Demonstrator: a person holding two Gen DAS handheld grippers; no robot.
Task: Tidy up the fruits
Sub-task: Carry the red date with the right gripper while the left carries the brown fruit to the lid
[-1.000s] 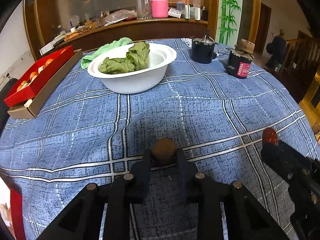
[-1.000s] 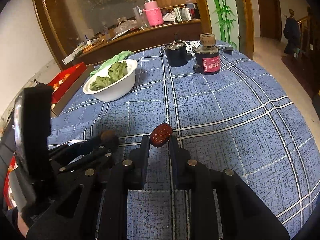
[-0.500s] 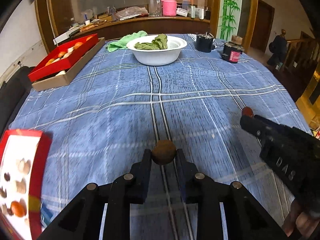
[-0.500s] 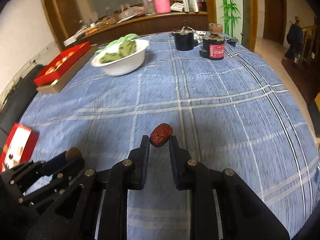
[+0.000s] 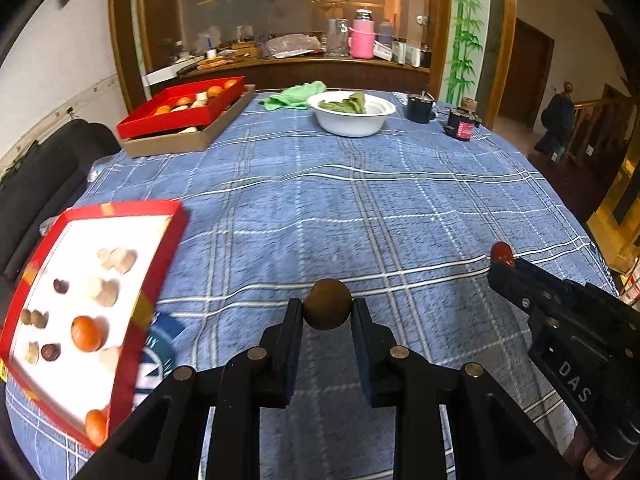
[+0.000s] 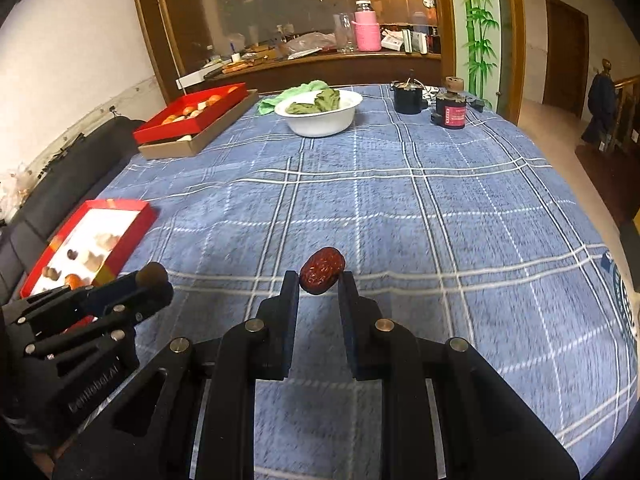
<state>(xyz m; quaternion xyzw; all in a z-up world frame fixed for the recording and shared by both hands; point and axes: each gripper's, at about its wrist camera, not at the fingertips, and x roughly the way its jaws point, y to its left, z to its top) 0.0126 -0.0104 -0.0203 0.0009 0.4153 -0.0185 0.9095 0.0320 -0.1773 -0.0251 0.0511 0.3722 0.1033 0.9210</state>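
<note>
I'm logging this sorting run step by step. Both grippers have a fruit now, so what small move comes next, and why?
Probably swing the left gripper left and forward over the near red tray. It is shut on the round brown fruit, held above the tablecloth, and the tray already holds similar fruits. The right gripper, shut on the red date, can follow.

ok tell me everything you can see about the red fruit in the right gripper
The red fruit is a small oval, dark red with a wrinkled, slightly glossy skin, like a dried date. It sits tilted between the tips of the right gripper, pinched on two sides by the black fingers, held in the air above the blue plaid tablecloth. Nothing else touches it. In the left wrist view only its rounded end shows.
</note>
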